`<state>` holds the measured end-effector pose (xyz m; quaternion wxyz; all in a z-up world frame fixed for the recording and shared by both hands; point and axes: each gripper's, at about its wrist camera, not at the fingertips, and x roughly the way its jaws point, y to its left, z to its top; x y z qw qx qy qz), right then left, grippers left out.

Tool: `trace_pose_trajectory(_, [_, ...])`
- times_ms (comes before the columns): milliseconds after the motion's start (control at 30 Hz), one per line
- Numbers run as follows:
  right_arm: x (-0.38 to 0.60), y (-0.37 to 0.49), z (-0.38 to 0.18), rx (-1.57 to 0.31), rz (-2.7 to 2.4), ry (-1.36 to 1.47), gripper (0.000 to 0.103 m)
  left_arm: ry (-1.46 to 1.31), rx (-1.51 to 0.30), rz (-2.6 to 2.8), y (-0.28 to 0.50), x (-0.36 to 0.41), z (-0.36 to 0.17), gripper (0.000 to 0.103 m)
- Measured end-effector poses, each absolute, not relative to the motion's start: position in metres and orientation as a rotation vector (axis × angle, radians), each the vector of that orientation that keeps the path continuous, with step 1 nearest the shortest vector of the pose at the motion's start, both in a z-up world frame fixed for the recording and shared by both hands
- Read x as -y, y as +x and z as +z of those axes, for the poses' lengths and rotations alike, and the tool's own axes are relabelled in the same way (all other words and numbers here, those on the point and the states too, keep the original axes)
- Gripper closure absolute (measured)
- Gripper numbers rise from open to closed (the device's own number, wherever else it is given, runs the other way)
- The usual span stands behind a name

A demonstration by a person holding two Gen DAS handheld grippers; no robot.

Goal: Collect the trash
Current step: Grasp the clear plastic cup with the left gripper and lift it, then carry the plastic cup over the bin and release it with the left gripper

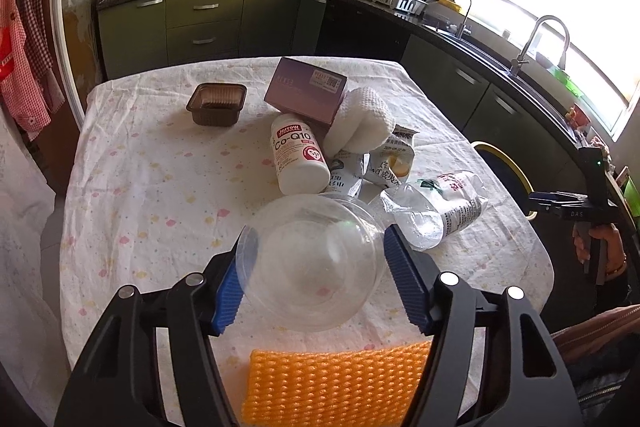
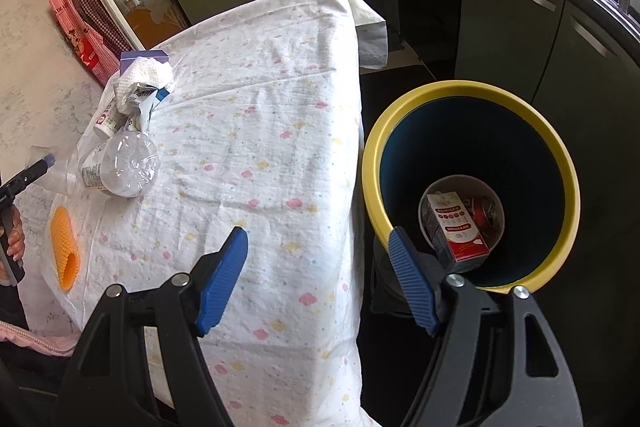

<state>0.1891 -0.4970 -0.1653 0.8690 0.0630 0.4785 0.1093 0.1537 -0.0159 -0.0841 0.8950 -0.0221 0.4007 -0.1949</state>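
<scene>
My left gripper holds a clear plastic bowl between its blue pads, just above the table. Beyond it lie a crushed clear bottle, a white Co-Q10 bottle, crumpled wrappers, a white tissue wad, a purple box and a brown tray. An orange foam net lies under my left gripper. My right gripper is open and empty, over the table edge beside the yellow-rimmed bin, which holds a red-and-white carton.
The table wears a white cloth with pastel spots. The bin stands on the floor at the table's right side. Green kitchen cabinets, a stove and a sink line the far walls.
</scene>
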Motion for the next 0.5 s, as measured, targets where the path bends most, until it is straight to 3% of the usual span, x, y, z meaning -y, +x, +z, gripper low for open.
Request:
trace_pose_trajectory(233, [0.503,0.180,-0.156,-0.967,0.205,0.126,0.034,0.030,-0.777,-0.450,0.134,0.042,-0.047,0.038])
trace_pose_trajectory(500, [0.529,0.158,-0.147,-0.928,0.124,0.130,0.034,0.116,-0.711,-0.669,0.138,0.135,-0.011,0.038])
